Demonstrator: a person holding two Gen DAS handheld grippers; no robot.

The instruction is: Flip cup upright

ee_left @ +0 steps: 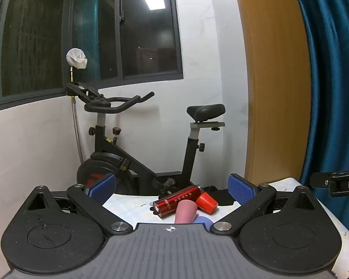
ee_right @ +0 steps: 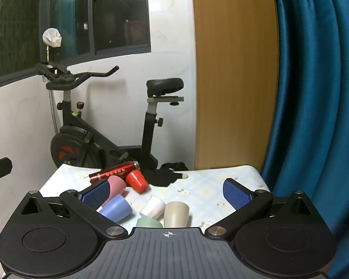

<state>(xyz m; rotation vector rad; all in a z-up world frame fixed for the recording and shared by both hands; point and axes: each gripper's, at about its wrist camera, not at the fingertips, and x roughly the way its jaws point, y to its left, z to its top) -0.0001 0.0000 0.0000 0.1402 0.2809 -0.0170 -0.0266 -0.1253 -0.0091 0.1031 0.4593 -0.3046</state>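
White marble-look tiled walls [ee_left: 30, 139]. Dark-framed window [ee_left: 149, 30] up top, black outside, ceiling light panel reflected in the glass. Black exercise bike [ee_left: 128, 148] in the corner, red-marked flywheel, white cloth [ee_left: 76, 58] on a pole above the handlebars. Wood panel [ee_right: 235, 69] right of it, then teal curtain [ee_right: 318, 93] at far right.

Readable text is sparse. White letters "DA" on a black bar [ee_left: 344, 184] at the right edge of the left wrist view, cut off by the frame. The red metallic cylinder [ee_left: 174, 201] lying on the worktop [ee_right: 211, 186] carries a column of white characters along its side, too small to read. Nothing else legible.
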